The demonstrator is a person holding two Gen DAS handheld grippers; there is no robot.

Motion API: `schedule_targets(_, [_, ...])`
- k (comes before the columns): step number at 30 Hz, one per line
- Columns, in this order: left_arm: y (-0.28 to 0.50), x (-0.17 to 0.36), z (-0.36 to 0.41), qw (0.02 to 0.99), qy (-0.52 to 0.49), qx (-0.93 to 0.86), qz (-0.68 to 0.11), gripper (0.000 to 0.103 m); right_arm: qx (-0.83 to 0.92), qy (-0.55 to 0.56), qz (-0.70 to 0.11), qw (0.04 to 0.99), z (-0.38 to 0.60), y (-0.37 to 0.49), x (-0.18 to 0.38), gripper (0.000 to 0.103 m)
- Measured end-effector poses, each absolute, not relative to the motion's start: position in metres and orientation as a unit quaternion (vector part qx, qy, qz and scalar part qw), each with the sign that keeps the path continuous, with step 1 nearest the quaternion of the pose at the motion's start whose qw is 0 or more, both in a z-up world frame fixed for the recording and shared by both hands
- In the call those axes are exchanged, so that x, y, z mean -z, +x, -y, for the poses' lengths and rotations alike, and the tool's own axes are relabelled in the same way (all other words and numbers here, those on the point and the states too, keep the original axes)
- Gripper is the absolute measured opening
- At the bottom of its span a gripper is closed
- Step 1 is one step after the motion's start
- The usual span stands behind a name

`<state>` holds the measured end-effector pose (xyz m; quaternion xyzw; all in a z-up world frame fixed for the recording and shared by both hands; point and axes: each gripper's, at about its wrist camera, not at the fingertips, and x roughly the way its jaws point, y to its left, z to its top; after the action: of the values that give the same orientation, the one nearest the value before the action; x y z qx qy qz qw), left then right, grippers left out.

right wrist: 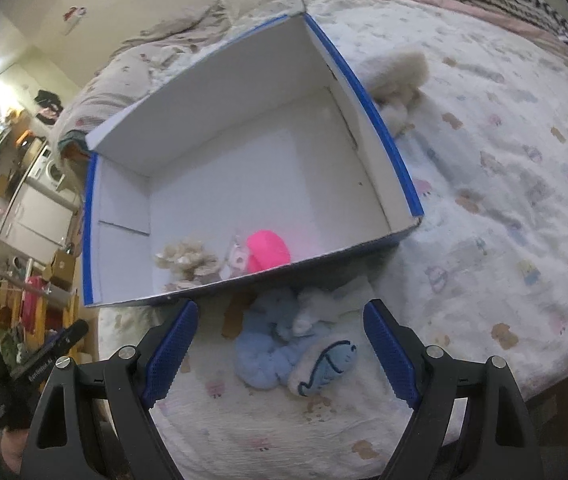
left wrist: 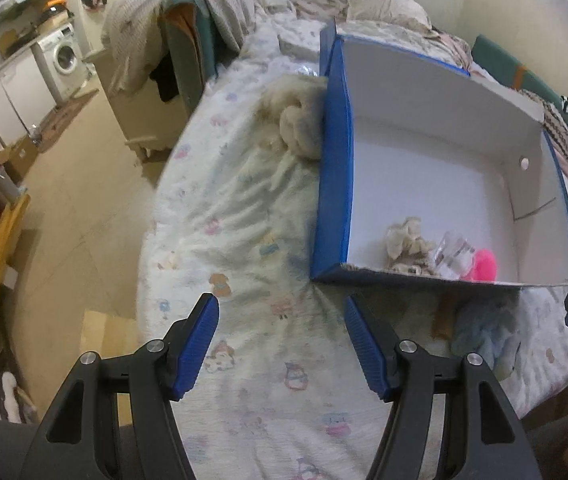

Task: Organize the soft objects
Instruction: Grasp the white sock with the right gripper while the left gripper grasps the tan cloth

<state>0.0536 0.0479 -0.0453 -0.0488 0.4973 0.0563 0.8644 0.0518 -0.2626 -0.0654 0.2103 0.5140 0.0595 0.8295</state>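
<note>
Bedsheet under everything: blue plush pile just outside the box, between the right gripper pads, spread wide and empty like the left gripper; risk of pinching sheet or grabbing one loose piece.

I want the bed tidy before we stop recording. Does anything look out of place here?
Yes. The light-blue fluffy toy and a cream plush heap lie on the bedsheet outside the blue-edged white cardboard box, while the pink pompom is already inside. Both grippers are open, holding nothing.
</note>
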Motion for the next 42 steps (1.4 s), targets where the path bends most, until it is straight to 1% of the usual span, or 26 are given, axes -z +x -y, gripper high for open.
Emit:
schedule_targets(5, [0.064,0.064,-0.036,0.850,-0.054,-0.030,-0.523,0.062,-0.054,0.216,-0.531,0.817,0.263,0.059,0.075,0.090])
schedule_targets(12, [0.081,0.097,0.013,0.834,-0.005,-0.008,-0.551,0.060,-0.059,0.218,-0.545,0.808,0.266,0.061,0.083,0.090])
schedule_targets(17, [0.102,0.118,0.033,0.825,0.004,-0.012,-0.564,0.058,-0.055,0.239,-0.547,0.800,0.278,0.062,0.086,0.090])
schedule_targets(19, [0.111,0.126,0.036,0.821,0.010,-0.020,-0.571,0.050,-0.054,0.242,-0.549,0.798,0.283,0.062,0.088,0.090])
schedule_targets(21, [0.119,0.135,0.037,0.812,0.004,-0.014,-0.583,0.046,-0.052,0.246,-0.551,0.796,0.287,0.062,0.090,0.090])
schedule_targets(22, [0.121,0.139,0.038,0.809,0.000,-0.012,-0.588,0.040,-0.049,0.249,-0.551,0.795,0.290,0.062,0.091,0.090])
schedule_targets(23, [0.123,0.142,0.038,0.807,-0.003,-0.010,-0.591,0.037,-0.047,0.253,-0.552,0.793,0.293,0.062,0.092,0.090])
schedule_targets(25, [0.126,0.147,0.039,0.802,-0.012,-0.001,-0.597,0.018,-0.042,0.265,-0.553,0.789,0.299,0.062,0.095,0.090])
schedule_targets(26, [0.127,0.148,0.039,0.800,-0.022,0.007,-0.600,0.017,-0.041,0.269,-0.553,0.787,0.301,0.063,0.096,0.090])
schedule_targets(28, [0.126,0.146,0.041,0.800,-0.028,0.014,-0.599,0.006,-0.040,0.275,-0.556,0.784,0.303,0.063,0.098,0.090])
schedule_targets(33, [0.121,0.134,0.035,0.801,-0.061,0.042,-0.594,0.006,-0.048,0.264,-0.569,0.778,0.297,0.068,0.104,0.090])
schedule_targets(38, [0.101,0.109,0.024,0.810,-0.083,0.054,-0.577,0.006,-0.045,0.253,-0.579,0.773,0.290,0.069,0.111,0.090])
schedule_targets(40, [0.091,0.099,0.018,0.815,-0.090,0.062,-0.569,0.006,-0.050,0.248,-0.583,0.772,0.283,0.072,0.114,0.085])
schedule_targets(42, [0.080,0.087,0.013,0.822,-0.087,0.061,-0.559,0.006,-0.063,0.247,-0.590,0.766,0.275,0.075,0.118,0.071])
